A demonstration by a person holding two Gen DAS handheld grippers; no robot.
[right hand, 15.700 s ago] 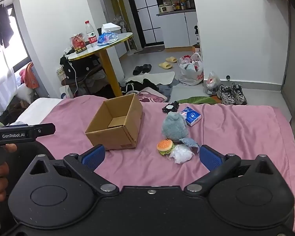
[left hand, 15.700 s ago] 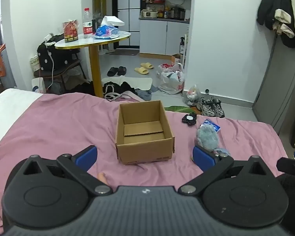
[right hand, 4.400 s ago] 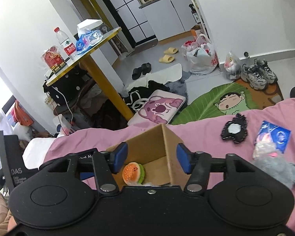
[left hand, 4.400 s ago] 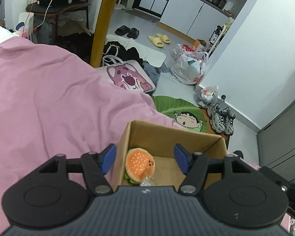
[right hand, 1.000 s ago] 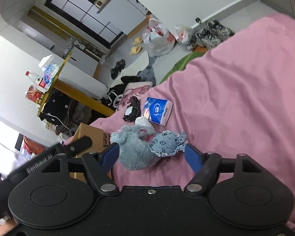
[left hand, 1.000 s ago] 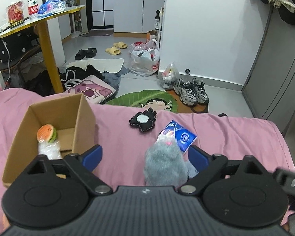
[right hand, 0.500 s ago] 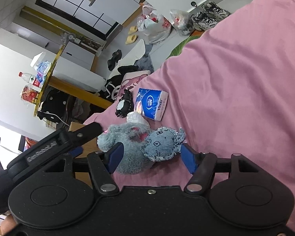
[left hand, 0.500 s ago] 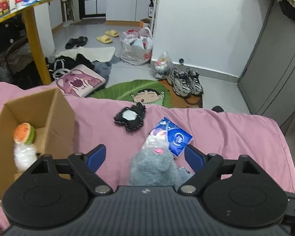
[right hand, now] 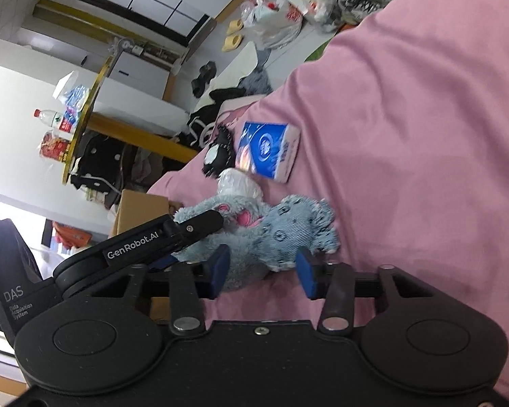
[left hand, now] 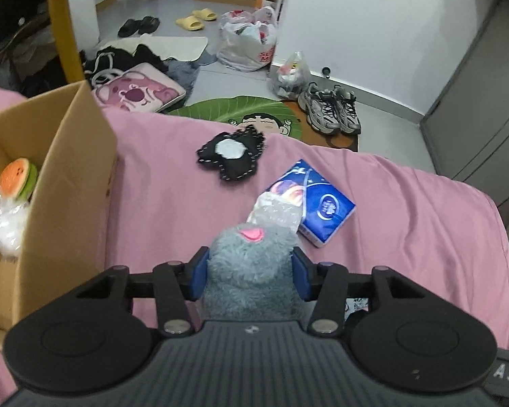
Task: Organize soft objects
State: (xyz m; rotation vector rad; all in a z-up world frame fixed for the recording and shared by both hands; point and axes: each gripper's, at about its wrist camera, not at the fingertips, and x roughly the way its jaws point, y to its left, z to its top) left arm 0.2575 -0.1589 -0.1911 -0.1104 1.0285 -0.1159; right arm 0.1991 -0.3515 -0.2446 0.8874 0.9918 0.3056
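walls (left hand: 373,23): white | floor (left hand: 241,78): grey, cluttered | wardrobe (left hand: 475,118): grey | round table (right hand: 85,115): yellow-legged

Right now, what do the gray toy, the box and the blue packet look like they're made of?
Gray toy: fuzzy plush, matte fur, denim-like patch.
Box: plain brown cardboard, matte, creased walls.
Blue packet: glossy printed plastic wrap, probably tissues inside.
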